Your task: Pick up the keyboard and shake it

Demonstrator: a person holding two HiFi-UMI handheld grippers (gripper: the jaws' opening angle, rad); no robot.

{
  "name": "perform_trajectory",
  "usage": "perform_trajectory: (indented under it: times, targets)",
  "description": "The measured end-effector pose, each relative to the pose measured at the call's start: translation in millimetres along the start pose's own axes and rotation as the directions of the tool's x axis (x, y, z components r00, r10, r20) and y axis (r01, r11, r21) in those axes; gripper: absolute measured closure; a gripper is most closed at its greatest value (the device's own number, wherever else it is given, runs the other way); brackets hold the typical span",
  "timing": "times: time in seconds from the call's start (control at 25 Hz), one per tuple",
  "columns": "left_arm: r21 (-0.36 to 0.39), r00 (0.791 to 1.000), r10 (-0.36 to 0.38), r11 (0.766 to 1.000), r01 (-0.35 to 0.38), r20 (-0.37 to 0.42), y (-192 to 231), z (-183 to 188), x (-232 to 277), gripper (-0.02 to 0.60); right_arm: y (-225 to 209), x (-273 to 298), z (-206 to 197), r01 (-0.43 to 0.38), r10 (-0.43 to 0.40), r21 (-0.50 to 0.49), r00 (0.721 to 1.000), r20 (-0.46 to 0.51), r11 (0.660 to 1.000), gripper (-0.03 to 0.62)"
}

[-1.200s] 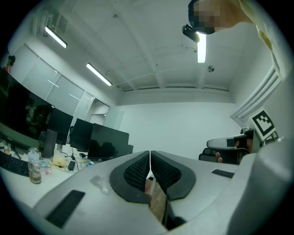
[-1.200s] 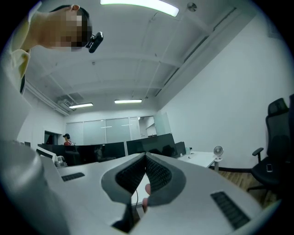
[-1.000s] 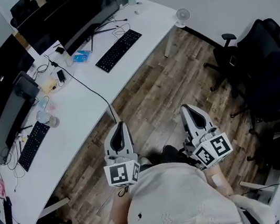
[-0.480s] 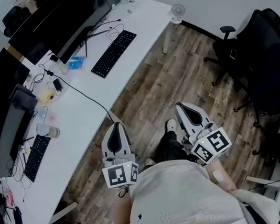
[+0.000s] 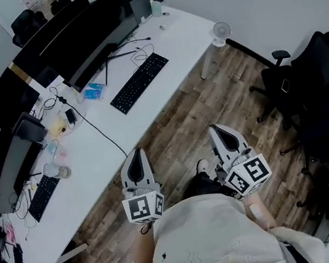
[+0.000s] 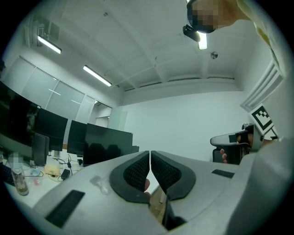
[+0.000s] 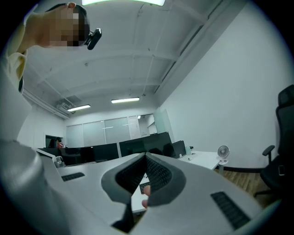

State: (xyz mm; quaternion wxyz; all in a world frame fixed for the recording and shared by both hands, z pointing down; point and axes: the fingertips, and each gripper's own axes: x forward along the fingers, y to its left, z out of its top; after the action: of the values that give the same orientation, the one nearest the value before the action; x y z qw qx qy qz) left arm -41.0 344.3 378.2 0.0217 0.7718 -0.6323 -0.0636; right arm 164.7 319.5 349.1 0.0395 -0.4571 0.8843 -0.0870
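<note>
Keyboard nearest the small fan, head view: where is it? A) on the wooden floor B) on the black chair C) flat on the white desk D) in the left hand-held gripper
C: the keyboard lies flat on the white desk, well away from the left hand-held gripper and the right hand-held gripper.

2 keyboards on the desk (image 5: 87, 172): front keyboard (image 5: 139, 83) by the front edge, second keyboard (image 5: 43, 197) toward the left end. 1 fan (image 5: 220, 29) at the right corner. Monitors (image 5: 95, 36) along the back edge: approx. 4, overlapping, so unsure.
</note>
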Motion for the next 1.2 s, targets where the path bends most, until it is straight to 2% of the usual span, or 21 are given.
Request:
perform_trajectory:
  times: [0.44, 0.8, 1.2]
  targets:
    - [-0.013, 0.997, 0.078, 0.997, -0.078, 0.006, -40, -3, 93, 0.561, -98, 46, 35, -0.066, 0.066, 0.005, 0.998, 0.008, 0.998, 0.594]
    - [-0.012, 0.995, 0.098, 0.995, -0.098, 0.016, -85, -13, 154, 0.561, -175, 63, 53, -0.098, 0.098, 0.014, 0.995, 0.014, 0.995, 0.594]
    - [-0.019, 0.985, 0.169, 0.985, -0.17, -0.019, -71, -23, 184, 0.561, -203, 101, 49, -0.127, 0.129, 0.059, 0.991, -0.035, 0.99, 0.594]
